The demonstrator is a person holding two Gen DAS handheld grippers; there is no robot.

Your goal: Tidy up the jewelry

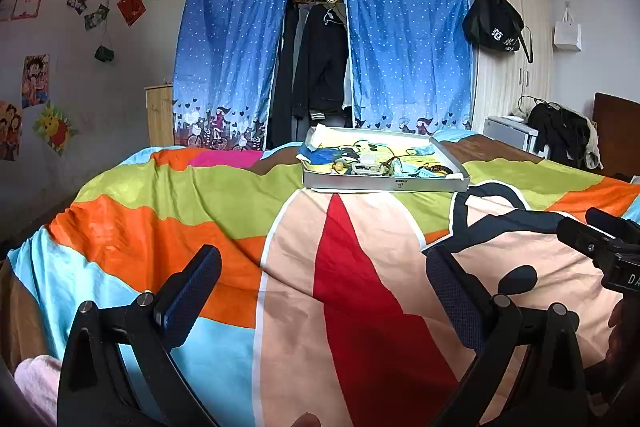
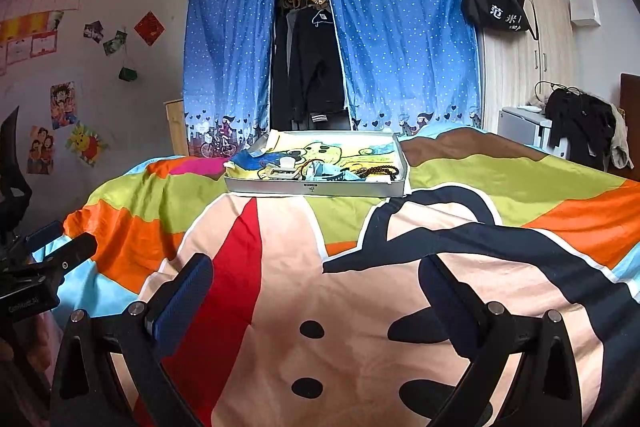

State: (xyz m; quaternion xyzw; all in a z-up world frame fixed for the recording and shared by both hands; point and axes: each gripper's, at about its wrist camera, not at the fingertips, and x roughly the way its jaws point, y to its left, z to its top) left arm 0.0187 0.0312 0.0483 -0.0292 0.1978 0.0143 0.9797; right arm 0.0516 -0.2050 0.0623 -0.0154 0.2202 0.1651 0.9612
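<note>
Lying on a bright cartoon bedspread (image 1: 224, 203), well beyond both grippers: a shallow white tray (image 1: 384, 183), its near wall facing the cameras. Holding a jumble of jewelry inside, all toward the tray's near wall: a dark bead bracelet (image 2: 378, 171) at the near right corner, a white clasp-like piece (image 2: 282, 174) near the middle of that wall, a pale blue strap (image 1: 426, 172) between them, and a yellow bead (image 1: 339, 166) to the left of the white piece; smaller items too tangled to tell apart. Lining the tray floor, a cartoon-printed cloth (image 2: 320, 151), bunching up blue at the tray's left end. Hovering low over the bedspread on the near side of the tray, well apart from it: left gripper (image 1: 324, 267), jaws spread wide and gripping nothing, the tray sitting straight ahead between the two fingers (image 1: 192, 291) and far past their tips. Hovering likewise: right gripper (image 2: 316, 271), jaws spread wide and empty, the tray appearing ahead and slightly left of the gap's centre. Sitting side by side, each gripper showing at the edge of the other's view. Standing behind the tray, at the far side of the bed: a blue dotted curtain (image 1: 232, 39), parted over hanging dark clothes (image 1: 320, 59).
</note>
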